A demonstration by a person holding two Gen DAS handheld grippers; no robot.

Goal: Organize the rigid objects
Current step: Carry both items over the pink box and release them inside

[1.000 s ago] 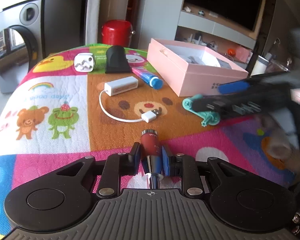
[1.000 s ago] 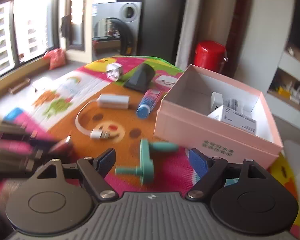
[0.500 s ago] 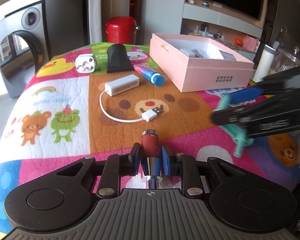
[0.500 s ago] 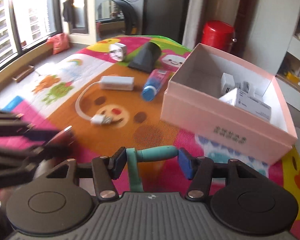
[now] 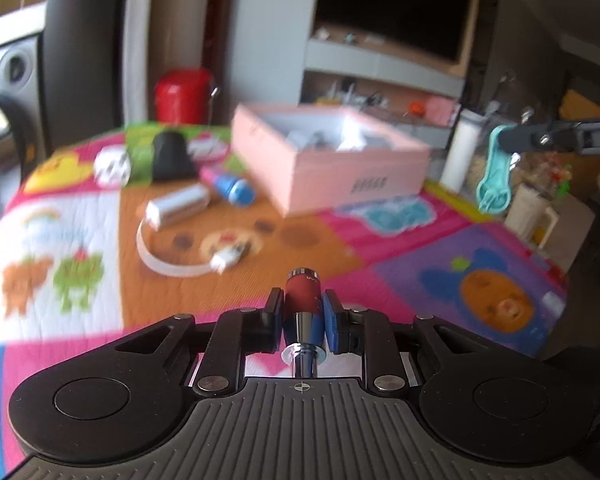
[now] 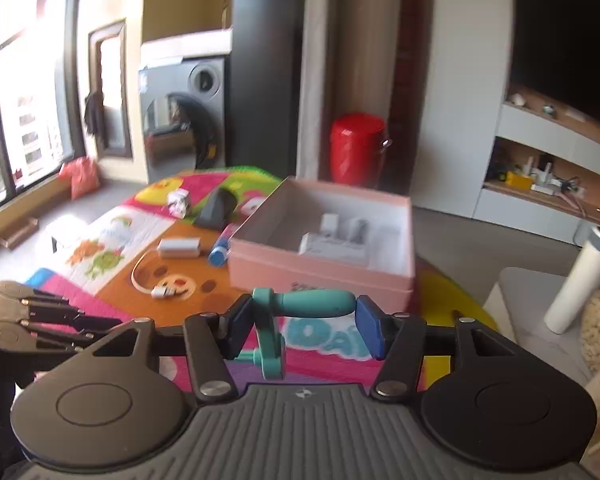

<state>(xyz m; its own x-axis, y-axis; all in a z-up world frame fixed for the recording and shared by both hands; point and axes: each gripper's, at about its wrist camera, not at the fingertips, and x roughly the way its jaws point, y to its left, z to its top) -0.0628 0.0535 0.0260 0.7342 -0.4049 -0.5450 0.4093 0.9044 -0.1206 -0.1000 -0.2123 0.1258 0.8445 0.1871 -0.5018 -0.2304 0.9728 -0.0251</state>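
My left gripper point(image 5: 302, 312) is shut on a red and chrome cylinder point(image 5: 303, 300), held above the colourful mat. My right gripper point(image 6: 300, 320) is shut on a teal plastic tool point(image 6: 300, 307), lifted clear of the mat in front of the open pink box point(image 6: 324, 268). The tool also shows hanging from the right gripper in the left wrist view point(image 5: 495, 176). The pink box point(image 5: 328, 172) holds small white items. On the mat lie a white adapter with cable point(image 5: 178, 202), a blue and pink tube point(image 5: 230, 186), a black wedge point(image 5: 171, 156) and a white plug point(image 5: 112, 166).
A cartoon-print mat point(image 5: 80, 240) covers the table. A red canister point(image 6: 356, 148) stands behind it and a washing machine point(image 6: 180, 120) further back. A white bottle point(image 6: 580, 280) stands to the right of the table, shelves behind.
My right gripper closed on the teal tool and lifted it off the mat, up and to the right. My left gripper rose with the red cylinder still held.
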